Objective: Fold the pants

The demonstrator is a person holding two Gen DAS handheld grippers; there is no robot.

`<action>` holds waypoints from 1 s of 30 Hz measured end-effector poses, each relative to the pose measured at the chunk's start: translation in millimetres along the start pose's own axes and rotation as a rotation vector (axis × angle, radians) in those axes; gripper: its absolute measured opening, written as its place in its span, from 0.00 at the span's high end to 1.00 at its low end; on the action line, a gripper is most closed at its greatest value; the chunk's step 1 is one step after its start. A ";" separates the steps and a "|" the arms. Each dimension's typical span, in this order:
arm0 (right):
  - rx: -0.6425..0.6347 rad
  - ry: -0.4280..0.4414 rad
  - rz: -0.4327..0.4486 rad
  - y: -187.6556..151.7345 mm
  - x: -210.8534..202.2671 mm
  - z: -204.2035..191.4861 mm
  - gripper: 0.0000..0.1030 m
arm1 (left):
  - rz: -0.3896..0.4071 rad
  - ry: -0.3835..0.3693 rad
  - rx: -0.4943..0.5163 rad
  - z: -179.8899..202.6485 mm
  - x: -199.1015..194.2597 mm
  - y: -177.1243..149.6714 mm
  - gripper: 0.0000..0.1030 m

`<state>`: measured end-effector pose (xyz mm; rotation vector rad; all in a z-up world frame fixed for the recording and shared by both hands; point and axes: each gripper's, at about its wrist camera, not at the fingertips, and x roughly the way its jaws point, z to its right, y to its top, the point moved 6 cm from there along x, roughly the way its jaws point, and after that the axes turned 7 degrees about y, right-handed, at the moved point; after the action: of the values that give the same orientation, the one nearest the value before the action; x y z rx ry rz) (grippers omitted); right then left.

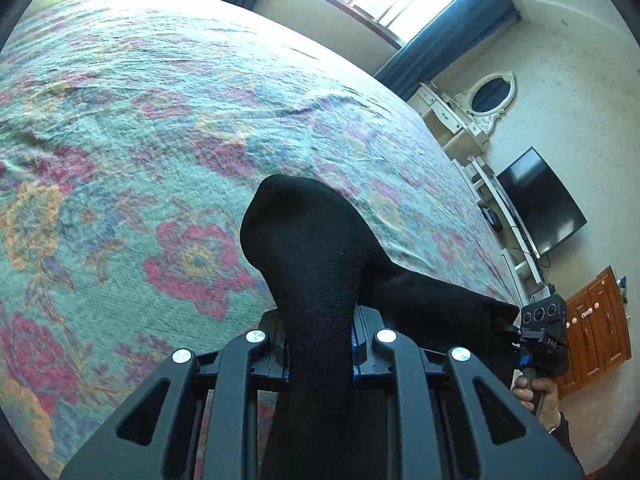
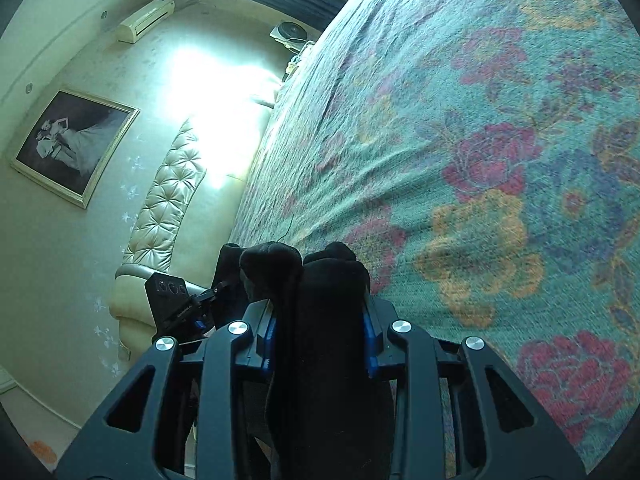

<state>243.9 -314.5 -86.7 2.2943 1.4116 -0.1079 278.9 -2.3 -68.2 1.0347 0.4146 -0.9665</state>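
Pants (image 1: pixel 316 280) clamped in both grippers' jaws above floral bedspread (image 1: pixel 140 140).

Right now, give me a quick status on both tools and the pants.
Left tool shut on black pants. Right tool shut on the same pants, bunched. Pants lifted above the floral bedspread. Nothing in the way.

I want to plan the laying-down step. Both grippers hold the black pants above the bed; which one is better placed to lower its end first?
Probably the right gripper: in its view the floral bedspread looks nearer. Both it and the left gripper clamp bunched black pants.
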 end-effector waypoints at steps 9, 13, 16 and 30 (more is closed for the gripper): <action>0.064 -0.024 -0.034 22.2 36.5 22.3 0.70 | -0.029 0.034 -0.030 -30.4 20.5 9.8 0.80; 0.091 -0.013 -0.037 22.5 34.0 35.5 0.70 | -0.030 0.020 -0.037 -34.5 25.0 6.3 0.80; 0.106 -0.002 -0.029 22.1 34.2 39.0 0.70 | -0.030 0.016 -0.043 -35.9 25.6 4.8 0.79; 0.121 0.015 -0.018 16.1 17.7 36.9 0.43 | -0.015 0.026 -0.013 -42.0 5.3 -11.6 0.45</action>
<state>272.3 -321.0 -119.8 2.3846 1.4703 -0.1874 277.8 29.5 -98.3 1.0342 0.4497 -0.9631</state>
